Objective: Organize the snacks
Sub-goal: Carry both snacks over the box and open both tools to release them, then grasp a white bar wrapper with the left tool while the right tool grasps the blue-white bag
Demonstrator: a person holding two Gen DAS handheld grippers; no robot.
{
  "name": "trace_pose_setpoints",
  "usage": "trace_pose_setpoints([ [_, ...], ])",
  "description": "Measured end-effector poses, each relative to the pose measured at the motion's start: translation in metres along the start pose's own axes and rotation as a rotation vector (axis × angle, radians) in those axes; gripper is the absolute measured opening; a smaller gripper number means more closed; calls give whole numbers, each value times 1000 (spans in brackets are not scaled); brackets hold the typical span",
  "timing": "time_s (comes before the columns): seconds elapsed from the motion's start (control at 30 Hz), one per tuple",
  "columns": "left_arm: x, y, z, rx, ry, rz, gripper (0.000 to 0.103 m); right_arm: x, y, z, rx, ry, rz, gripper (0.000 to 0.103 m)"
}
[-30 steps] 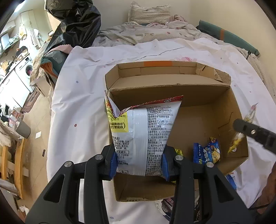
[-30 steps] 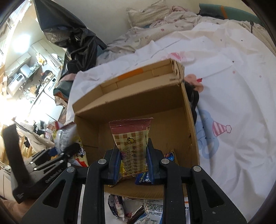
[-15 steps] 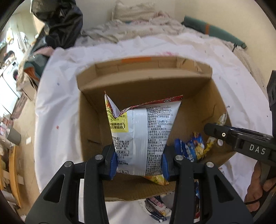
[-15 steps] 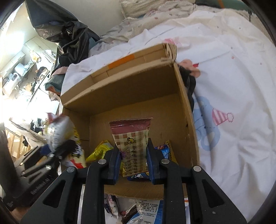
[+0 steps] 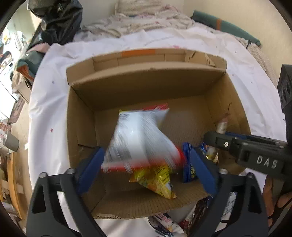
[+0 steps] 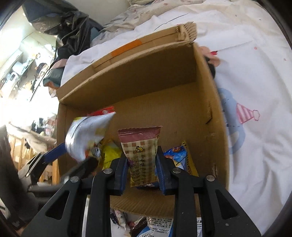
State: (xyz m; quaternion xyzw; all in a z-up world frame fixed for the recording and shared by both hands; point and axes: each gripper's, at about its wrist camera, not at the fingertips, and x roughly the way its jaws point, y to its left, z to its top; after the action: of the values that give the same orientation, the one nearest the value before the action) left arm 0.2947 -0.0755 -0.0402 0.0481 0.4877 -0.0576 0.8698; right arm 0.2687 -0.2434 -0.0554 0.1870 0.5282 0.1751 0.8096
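An open cardboard box (image 5: 146, 85) sits on a white sheet. My left gripper (image 5: 146, 164) is open over the box; a silver and red snack bag (image 5: 140, 140) is blurred between its spread blue pads and falling into the box. It also shows in the right wrist view (image 6: 87, 134). My right gripper (image 6: 141, 167) is shut on a maroon checked snack packet (image 6: 140, 151) held upright over the box's near side. A yellow packet (image 5: 157, 182) and a blue packet (image 5: 188, 164) lie on the box floor.
Several loose snack packets (image 6: 157, 224) lie on the sheet in front of the box. A black plastic bag (image 5: 60, 20) and bedding (image 5: 146, 16) lie beyond it. The sheet's left edge drops to the floor (image 5: 18, 127).
My left gripper has opened and let go of the silver bag, which is dropping into the box. Both grippers have moved in over the box. The right still holds its packet.
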Motion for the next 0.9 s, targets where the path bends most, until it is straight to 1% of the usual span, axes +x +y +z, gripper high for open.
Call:
trace_pose_setpoints([
  [0.03, 0, -1, 0, 6, -1, 5, 94, -5, 0, 1, 3, -29, 2, 65],
  [0.1, 0, -2, -1, 15, 6, 3, 94, -16, 0, 2, 7, -83, 12, 81],
  [0.13, 0, -2, -1, 13, 5, 6, 94, -20, 1, 3, 1, -102, 12, 82],
  [0.2, -2, 0, -2, 5, 0, 12, 94, -23, 3, 4, -17, -114, -2, 82],
  [0.37, -7, 0, -3, 13, -18, 33, 94, -22, 3, 6, -3, -99, -1, 82],
  [0.6, -21, 10, -5, -28, -44, 18, 94, -39, 12, 4, -23, -143, 8, 82],
  [0.83, -31, 19, -14, -41, -35, 19, 94, -58, 9, -5, 0, -158, 8, 82],
  [0.9, -35, 21, -18, -49, -35, 16, 94, -65, 5, -10, 26, -163, 23, 81],
])
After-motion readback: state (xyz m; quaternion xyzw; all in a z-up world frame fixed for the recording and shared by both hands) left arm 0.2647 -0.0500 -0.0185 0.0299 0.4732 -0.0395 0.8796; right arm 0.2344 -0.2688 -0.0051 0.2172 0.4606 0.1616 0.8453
